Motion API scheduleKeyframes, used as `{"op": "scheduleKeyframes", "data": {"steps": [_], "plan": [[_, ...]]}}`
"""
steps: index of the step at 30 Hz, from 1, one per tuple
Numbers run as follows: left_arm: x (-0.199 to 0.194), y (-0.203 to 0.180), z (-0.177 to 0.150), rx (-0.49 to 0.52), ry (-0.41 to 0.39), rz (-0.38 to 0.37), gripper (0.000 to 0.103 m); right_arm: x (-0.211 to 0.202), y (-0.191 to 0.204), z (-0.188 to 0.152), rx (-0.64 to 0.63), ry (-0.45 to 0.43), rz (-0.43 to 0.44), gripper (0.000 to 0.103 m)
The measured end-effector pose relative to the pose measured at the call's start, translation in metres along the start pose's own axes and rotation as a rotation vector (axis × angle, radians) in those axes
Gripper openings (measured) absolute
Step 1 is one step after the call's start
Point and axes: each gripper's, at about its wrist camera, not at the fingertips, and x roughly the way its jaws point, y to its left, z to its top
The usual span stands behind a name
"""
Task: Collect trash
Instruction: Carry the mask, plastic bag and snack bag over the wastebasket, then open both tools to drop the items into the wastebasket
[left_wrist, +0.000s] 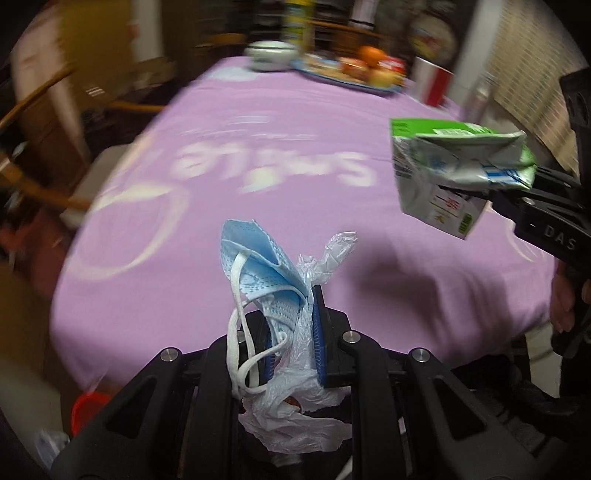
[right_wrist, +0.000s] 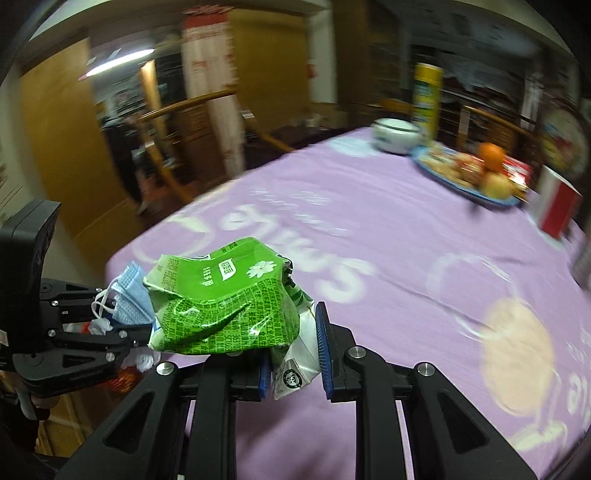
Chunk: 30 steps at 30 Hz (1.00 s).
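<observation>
My left gripper (left_wrist: 293, 314) is shut on a blue face mask (left_wrist: 258, 266) and a crumpled clear plastic wrapper (left_wrist: 295, 387), held above the near edge of the purple tablecloth (left_wrist: 258, 147). It also shows at the left of the right wrist view (right_wrist: 122, 325), with the mask (right_wrist: 129, 299). My right gripper (right_wrist: 291, 347) is shut on a crushed green and white drink carton (right_wrist: 221, 295), held above the cloth. In the left wrist view the carton (left_wrist: 454, 173) hangs at the right in the right gripper (left_wrist: 491, 188).
At the table's far side stand a blue plate of fruit and snacks (right_wrist: 476, 173), a white lidded bowl (right_wrist: 395, 134), a yellow can (right_wrist: 426, 96) and a red and white box (right_wrist: 557, 206). Wooden chairs (right_wrist: 192, 110) stand to the left. A red object (left_wrist: 86, 410) lies below the table edge.
</observation>
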Motion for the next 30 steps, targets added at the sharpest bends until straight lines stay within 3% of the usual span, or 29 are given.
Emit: {"op": "scheduleKeyframes", "data": {"steps": [5,13,22,28,30], "plan": [[-0.036,0.065,-0.043,-0.185,-0.034,0.12,0.018,0.023,0.068,0.016,-0.117,0.046,0.168,0.021],[-0.07,0.138,-0.113,-0.407,-0.055,0.287,0.018,0.058,0.174,0.024,-0.301,0.138,0.317,0.021],[-0.063,0.216,-0.21,-0.652,0.021,0.341,0.018,0.112,0.297,0.002,-0.441,0.291,0.476,0.021],[-0.034,0.258,-0.266,-0.78,0.099,0.393,0.018,0.174,0.357,-0.027,-0.443,0.454,0.512,0.021],[-0.023,0.269,-0.28,-0.828,0.119,0.378,0.018,0.194,0.37,-0.037,-0.441,0.508,0.512,0.021]]}}
